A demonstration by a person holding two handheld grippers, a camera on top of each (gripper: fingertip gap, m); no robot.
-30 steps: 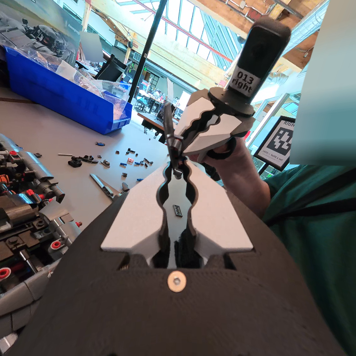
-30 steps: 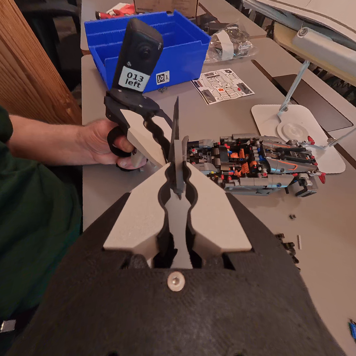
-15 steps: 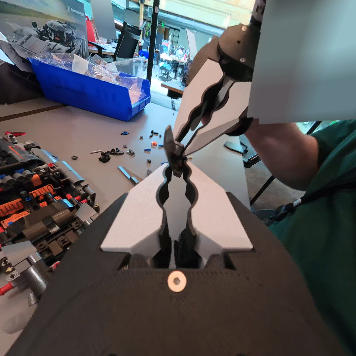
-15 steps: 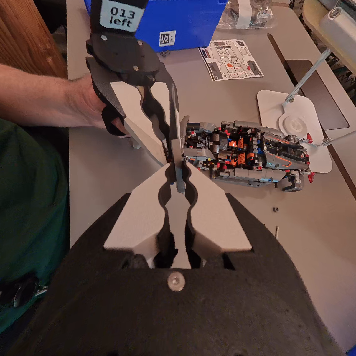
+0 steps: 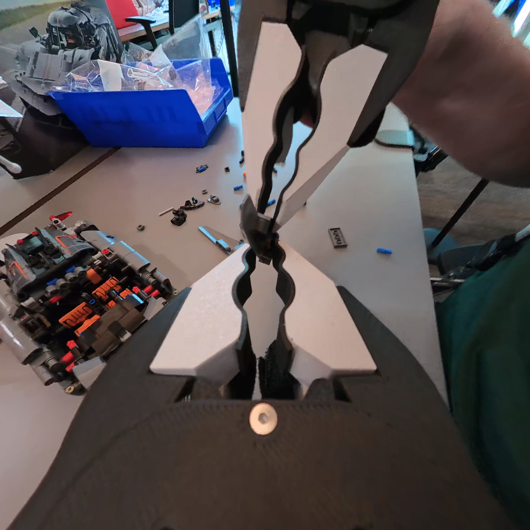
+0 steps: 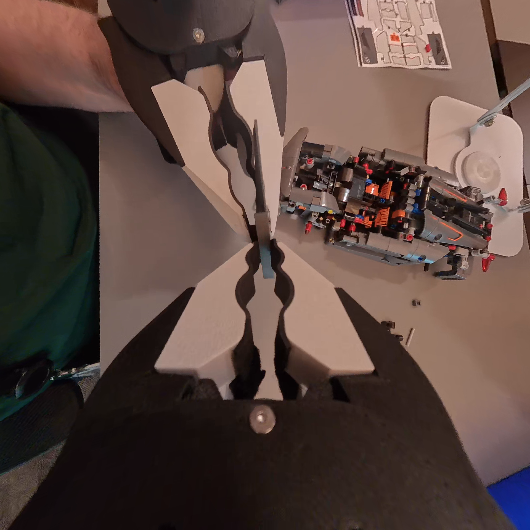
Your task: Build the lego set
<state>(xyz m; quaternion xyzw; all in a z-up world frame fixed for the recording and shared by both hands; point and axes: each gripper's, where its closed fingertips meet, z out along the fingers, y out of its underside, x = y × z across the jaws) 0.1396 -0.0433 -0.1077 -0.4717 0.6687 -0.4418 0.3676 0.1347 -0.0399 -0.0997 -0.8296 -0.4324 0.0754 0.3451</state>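
1. Both grippers met tip to tip above the table (image 5: 358,200), each closed narrow on one grey panel piece (image 6: 262,229).
2. Left gripper (image 5: 263,252) held its lower end; right gripper (image 6: 265,258) pinched the other end.
3. Car model (image 6: 387,206) lay at 2 o'clock, apart.
4. Judged step: joining sub-parts mid-air; next needs aligned squeeze.

- Looks like a shared workshop / maker-type open office.
- Long grey worktable (image 5: 358,200) with loose lego parts (image 5: 186,208) scattered on it, blue parts bin (image 5: 137,114) stuffed with clear plastic bags (image 5: 137,74).
- Background: more desks, office chair (image 5: 140,25), black steel column (image 5: 229,43).
- Sticker sheet (image 6: 401,31) and a white stand base (image 6: 473,177) on the table.
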